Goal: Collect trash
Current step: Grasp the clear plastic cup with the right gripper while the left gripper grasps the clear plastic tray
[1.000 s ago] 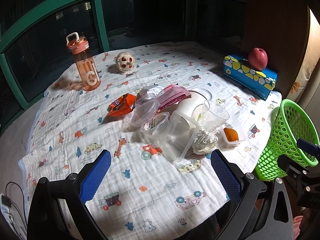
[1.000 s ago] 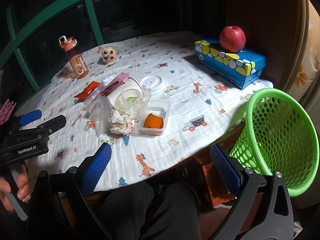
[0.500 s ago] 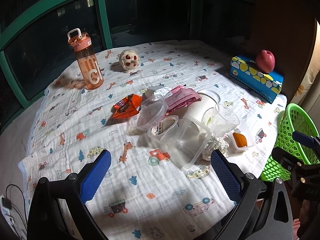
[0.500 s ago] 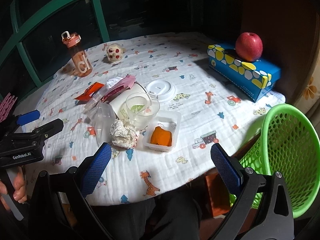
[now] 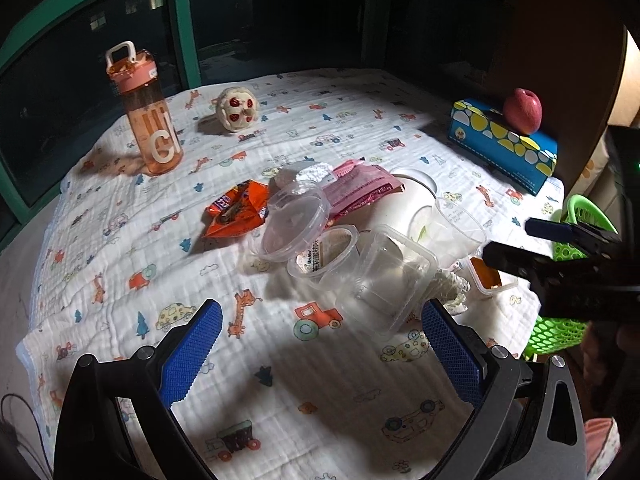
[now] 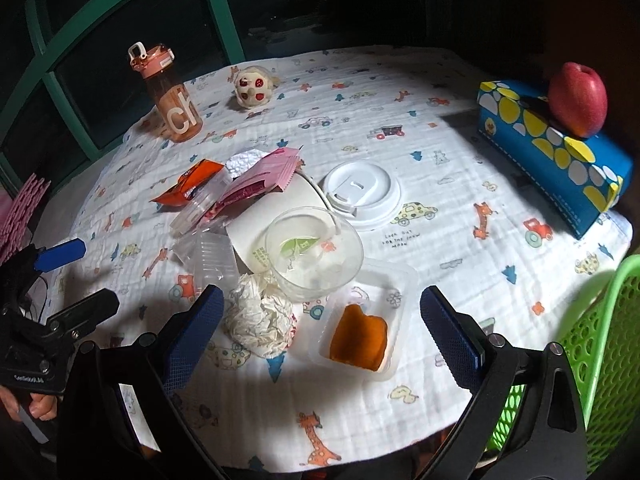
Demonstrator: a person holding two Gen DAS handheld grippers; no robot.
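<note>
A heap of trash lies mid-table: an orange wrapper (image 5: 237,212), a pink wrapper (image 5: 360,192), clear plastic tubs (image 5: 384,280), a clear cup (image 6: 314,252), a crumpled tissue (image 6: 260,320), a small tray with orange food (image 6: 360,336), a white cup lid (image 6: 362,192). A green mesh basket (image 6: 596,344) stands off the table's right edge. My left gripper (image 5: 320,356) is open and empty, short of the tubs. My right gripper (image 6: 320,332) is open and empty, its fingers either side of the tissue and the food tray, above them.
A pink water bottle (image 5: 146,112) and a small plush toy (image 5: 238,108) stand at the back. A blue tissue box (image 6: 556,156) with a red apple (image 6: 578,100) on it sits at the right. A patterned cloth (image 5: 120,280) covers the round table.
Both grippers have moved forward toward the trash heap. The right gripper now hangs over the tissue and food tray. Nothing was picked up.
</note>
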